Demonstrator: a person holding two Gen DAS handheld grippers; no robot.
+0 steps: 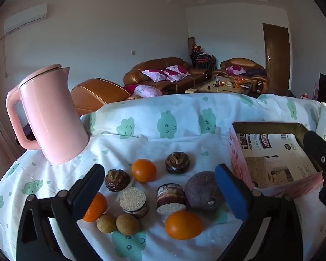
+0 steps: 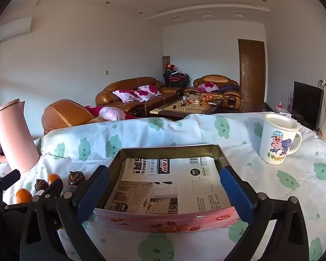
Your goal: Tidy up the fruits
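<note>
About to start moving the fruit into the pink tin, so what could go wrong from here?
1. The round oranges lie loose on the wrinkled cloud-print cloth; a nudge from the open left gripper may roll them.
2. Fruit is tightly clustered, so closing on one may push the small brown fruits aside.
3. The tall pink kettle stands close by; a wide swing might hit it.

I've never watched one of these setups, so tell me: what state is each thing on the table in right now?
Left claw: open, holding nothing.
Right claw: open, holding nothing.
Tin: lidless, paper-lined, no fruit inside.
Kettle: upright, lid shut.
Mug: upright, lidded.
Fruits: loose on the cloth, outside the tin.
</note>
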